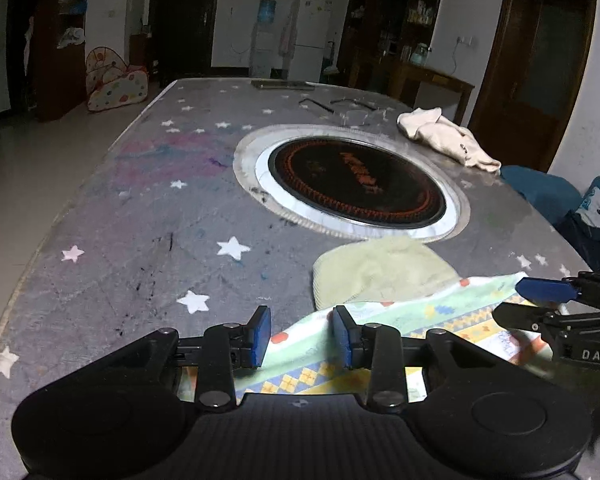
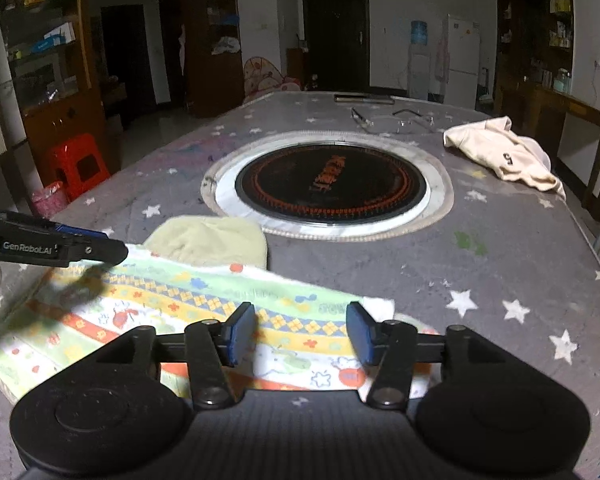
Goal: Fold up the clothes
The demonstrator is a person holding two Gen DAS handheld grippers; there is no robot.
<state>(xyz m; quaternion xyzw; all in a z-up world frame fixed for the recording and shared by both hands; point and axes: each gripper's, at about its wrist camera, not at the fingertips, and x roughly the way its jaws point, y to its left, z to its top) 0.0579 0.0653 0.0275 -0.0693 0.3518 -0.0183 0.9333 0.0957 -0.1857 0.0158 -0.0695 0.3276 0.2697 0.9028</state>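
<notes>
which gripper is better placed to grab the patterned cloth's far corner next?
Right, probably. The right gripper is open, with the patterned cloth's far corner just ahead of its right finger. The left gripper sits mid-edge.

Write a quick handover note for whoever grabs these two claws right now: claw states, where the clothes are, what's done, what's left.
Left claw: open, empty, over the left part of the patterned cloth.
Right claw: open, empty, over the same cloth's right end.
Patterned cloth lies flat at the table's near edge, partly covering a pale green garment behind it.
Cream garment sits crumpled at the far right, past the round cooktop.
Done: patterned cloth appears laid out as a flat, possibly folded, strip.
Left: probably finish folding it, then the green and cream pieces.
</notes>
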